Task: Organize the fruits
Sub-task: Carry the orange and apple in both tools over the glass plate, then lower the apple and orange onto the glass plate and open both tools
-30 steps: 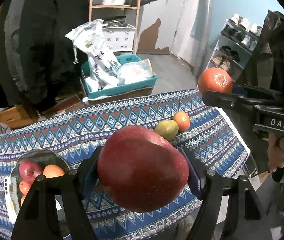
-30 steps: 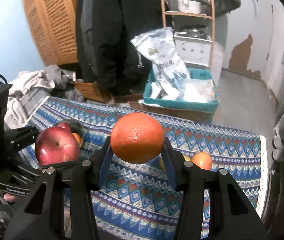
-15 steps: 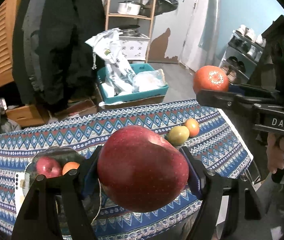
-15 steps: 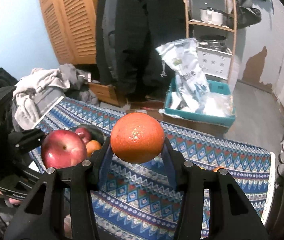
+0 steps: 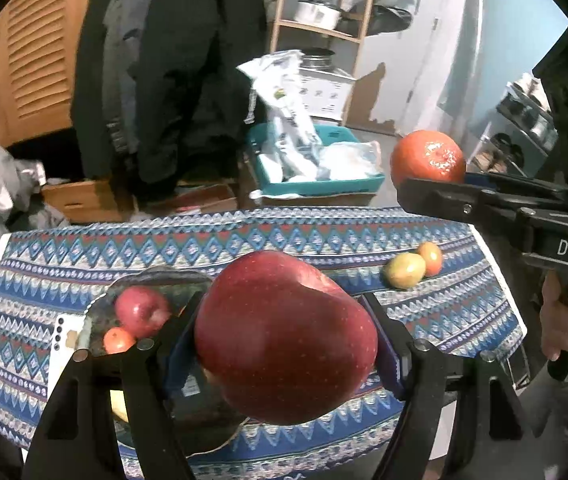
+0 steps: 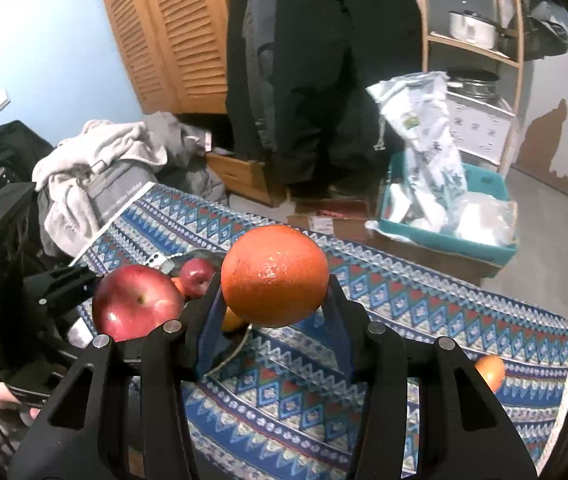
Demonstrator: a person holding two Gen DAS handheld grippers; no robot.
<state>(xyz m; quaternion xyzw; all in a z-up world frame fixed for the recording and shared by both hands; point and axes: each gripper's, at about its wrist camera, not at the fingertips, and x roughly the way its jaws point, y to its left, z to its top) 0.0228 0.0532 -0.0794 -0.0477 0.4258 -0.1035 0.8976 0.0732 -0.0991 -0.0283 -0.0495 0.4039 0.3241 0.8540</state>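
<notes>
Left gripper [image 5: 284, 344] clamped on glossy red apple [image 5: 284, 354], speckled skin, held over dark round bowl [image 5: 164, 280] with smaller red apple [image 5: 140, 310] and small orange fruit [image 5: 118, 339] inside, on blue woven zigzag-pattern cloth [image 5: 244, 240]. Right gripper [image 6: 274, 300] pinching pebbly round orange [image 6: 274, 276] between blue pads, above same cloth; black matte plastic body lettered "DAS" in left view. Smooth green-yellow mango [image 5: 404, 270] touching small orange fruit [image 5: 431, 258] on cloth at right, well apart from bowl.
</notes>
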